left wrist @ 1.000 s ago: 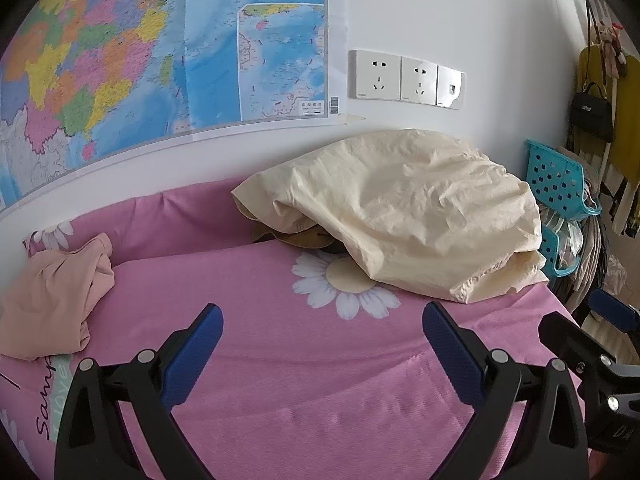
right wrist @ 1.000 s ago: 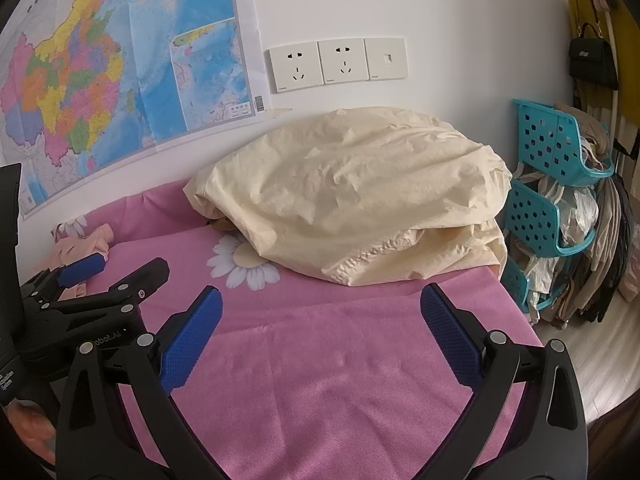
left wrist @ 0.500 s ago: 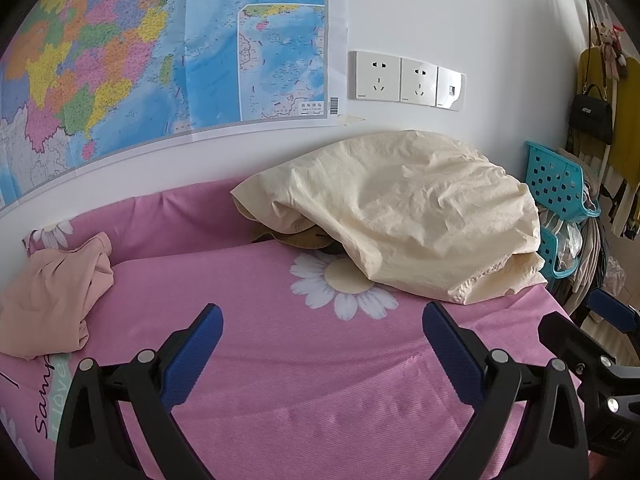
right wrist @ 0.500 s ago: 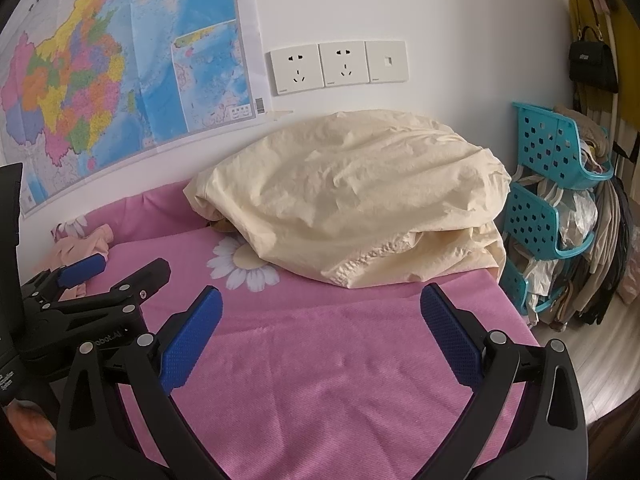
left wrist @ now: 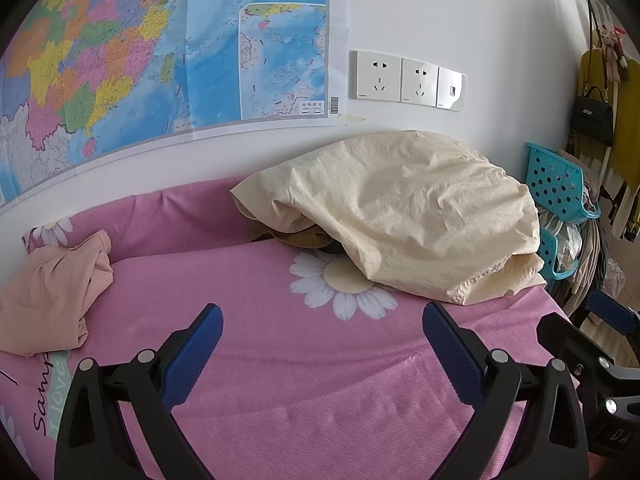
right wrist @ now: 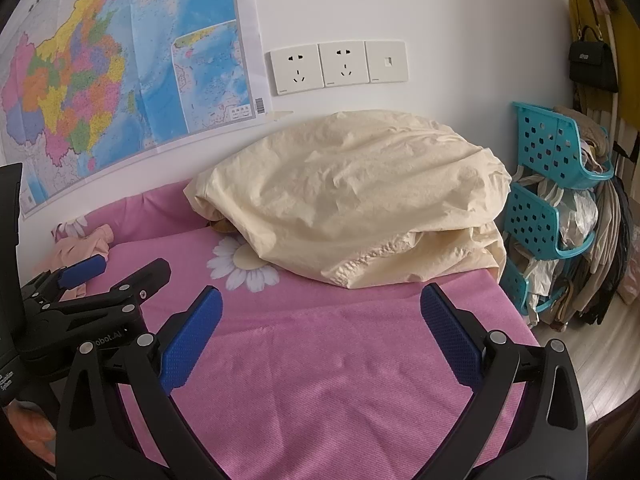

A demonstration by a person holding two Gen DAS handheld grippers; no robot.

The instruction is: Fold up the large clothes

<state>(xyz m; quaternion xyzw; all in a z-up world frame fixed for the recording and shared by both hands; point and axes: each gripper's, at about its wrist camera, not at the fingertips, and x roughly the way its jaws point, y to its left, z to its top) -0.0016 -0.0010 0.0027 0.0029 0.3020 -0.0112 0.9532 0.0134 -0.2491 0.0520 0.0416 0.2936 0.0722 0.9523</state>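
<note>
The peach garment (left wrist: 48, 296) lies crumpled on the pink bed (left wrist: 320, 400), at its far left edge close to the wall, well left of the daisy print (left wrist: 340, 280), which serves as the landmark here. Just right of the daisy, and partly over it, sits a big cream bundle (left wrist: 404, 220) with something brown tucked under its near-left lip; whether that bundle is bedding or more clothing cannot be told. Nearer than the daisy the sheet is bare pink, and over it hover both tools: the left gripper (left wrist: 320, 344) with its blue pads wide apart and nothing between them, and the right gripper (right wrist: 320, 328) likewise spread and empty, off to the daisy's right. From the right wrist view the left gripper (right wrist: 108, 276) shows at the garment's side of the daisy, near the garment but not touching it. By my reading no fold has begun; this is the reach for a piece to work on. The next move would call for swinging left from the daisy, pinching an edge or corner of the garment, and dragging it onto the bare sheet to spread flat. Above the daisy hang a map (left wrist: 160, 48) and sockets (left wrist: 408, 80).
</note>
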